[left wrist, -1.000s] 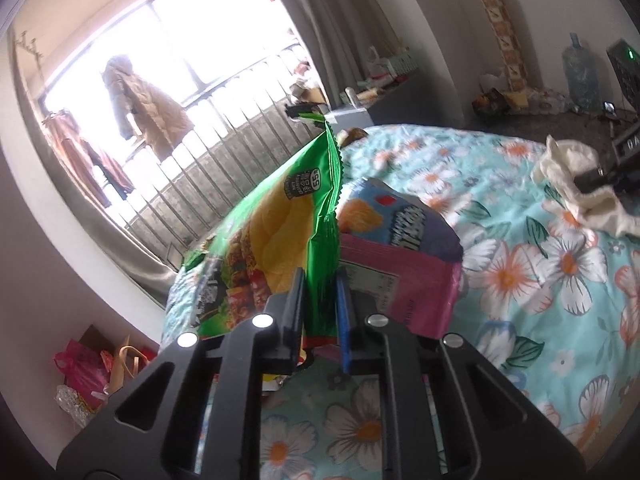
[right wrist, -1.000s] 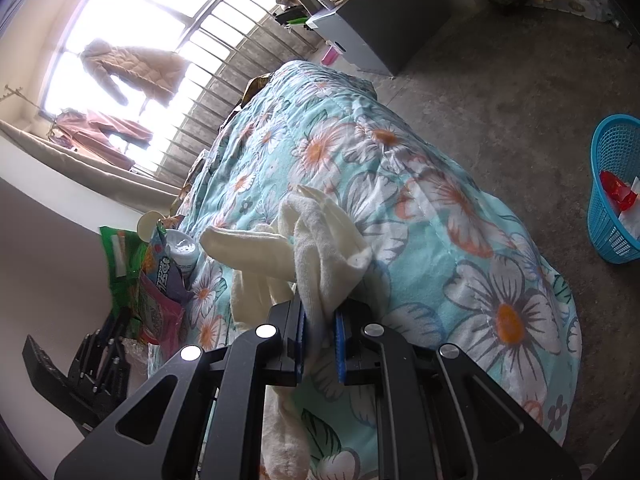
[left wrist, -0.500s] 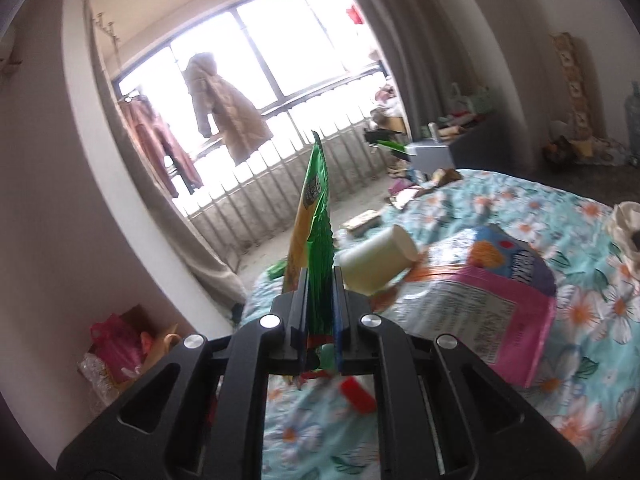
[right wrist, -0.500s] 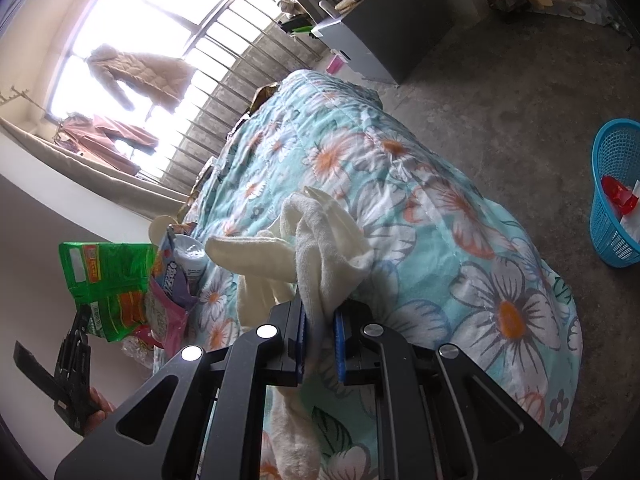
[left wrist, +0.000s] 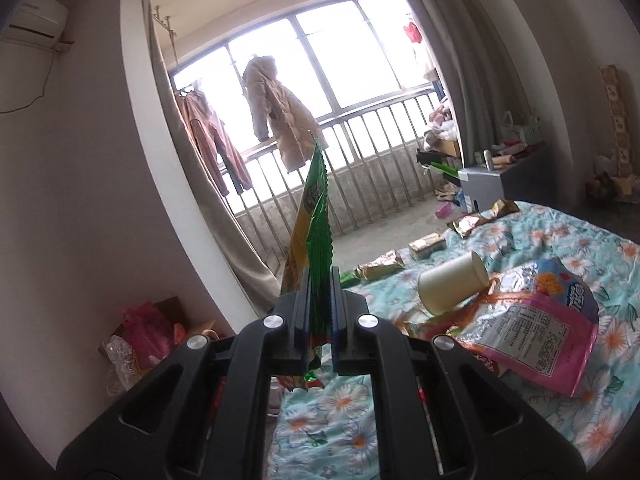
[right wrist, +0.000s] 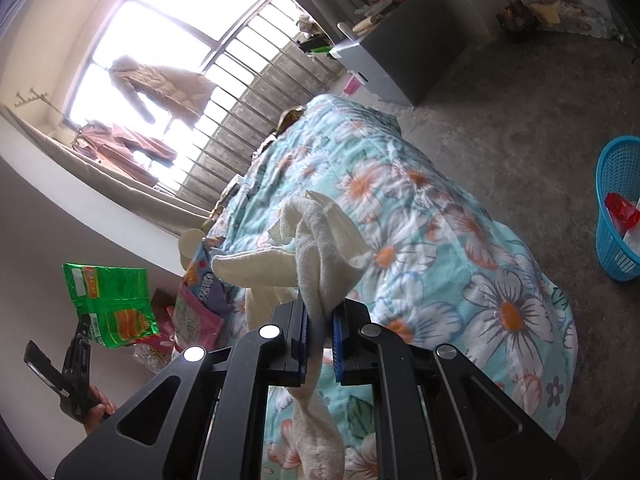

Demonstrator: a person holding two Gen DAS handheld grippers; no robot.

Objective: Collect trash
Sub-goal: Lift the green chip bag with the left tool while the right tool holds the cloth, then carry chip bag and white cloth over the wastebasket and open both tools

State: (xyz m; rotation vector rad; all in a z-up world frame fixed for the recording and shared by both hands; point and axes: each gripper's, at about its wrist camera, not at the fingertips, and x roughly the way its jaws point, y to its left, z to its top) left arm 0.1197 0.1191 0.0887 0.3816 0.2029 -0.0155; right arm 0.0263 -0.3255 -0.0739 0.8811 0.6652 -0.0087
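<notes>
My left gripper (left wrist: 320, 308) is shut on a green snack bag (left wrist: 314, 236), held upright and edge-on above the bed's corner; it also shows in the right wrist view (right wrist: 110, 304). My right gripper (right wrist: 320, 344) is shut on a cream cloth (right wrist: 316, 248) that drapes over the floral bedspread (right wrist: 460, 264). A pink and blue snack bag (left wrist: 536, 320), a cream paper cup (left wrist: 452, 288) on its side and several gold wrappers (left wrist: 380, 266) lie on the bed. A blue basket (right wrist: 618, 208) holding red and white trash stands on the floor at far right.
A grey cabinet (right wrist: 396, 56) with clutter on top stands past the bed. A window with railings (left wrist: 360, 168) and hanging coats lies beyond. Bags (left wrist: 140, 336) sit on the floor by the left wall. Bare concrete floor (right wrist: 520, 112) lies between bed and basket.
My left gripper has lifted the green bag up off the bed and turned toward the window, uncovering the cup and wrappers. My right gripper has held the cloth nearly still.
</notes>
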